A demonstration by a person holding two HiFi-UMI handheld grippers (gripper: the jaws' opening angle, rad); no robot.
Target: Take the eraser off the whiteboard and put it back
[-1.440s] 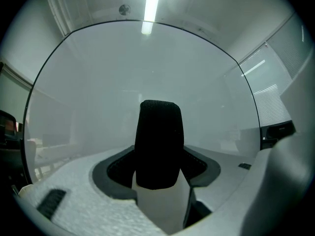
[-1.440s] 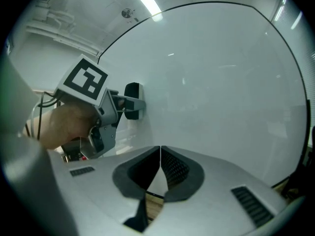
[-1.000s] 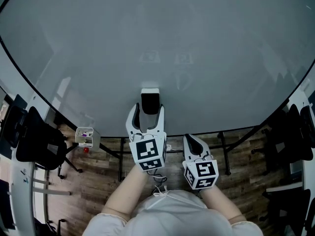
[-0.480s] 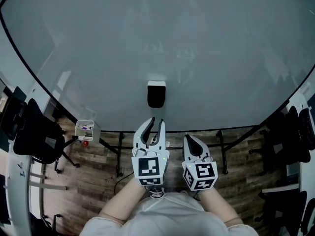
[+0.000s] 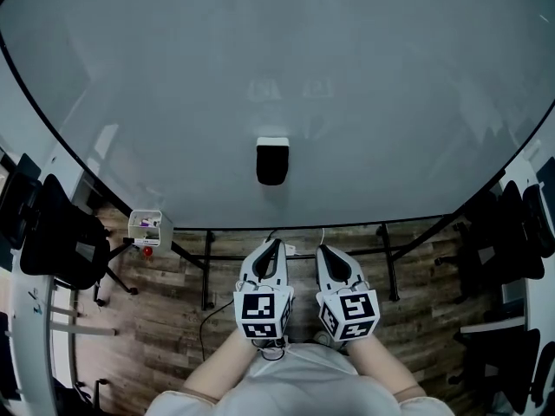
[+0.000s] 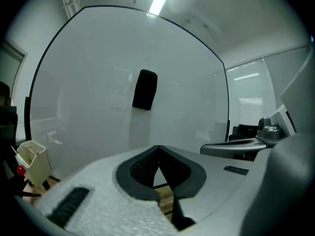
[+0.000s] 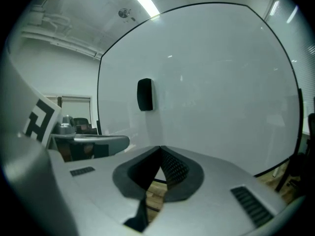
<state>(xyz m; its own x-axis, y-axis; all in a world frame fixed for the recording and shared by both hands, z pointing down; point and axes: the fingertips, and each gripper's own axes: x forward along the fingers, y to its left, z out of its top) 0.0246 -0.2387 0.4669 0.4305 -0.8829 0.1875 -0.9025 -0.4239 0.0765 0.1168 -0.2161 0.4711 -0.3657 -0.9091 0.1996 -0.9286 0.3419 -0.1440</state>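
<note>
The black eraser (image 5: pixel 272 160) sits upright on the whiteboard (image 5: pixel 390 94), near its lower edge. Both tongs are held side by side below the board, over the wooden floor (image 5: pixel 173 319), apart from the eraser. The left tongs (image 5: pixel 273 248) are closed on nothing; the right tongs (image 5: pixel 325 254) are likewise closed and empty

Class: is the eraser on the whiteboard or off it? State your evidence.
On: the eraser sits flat against the whiteboard; the left gripper and right gripper are shut below it.
</note>
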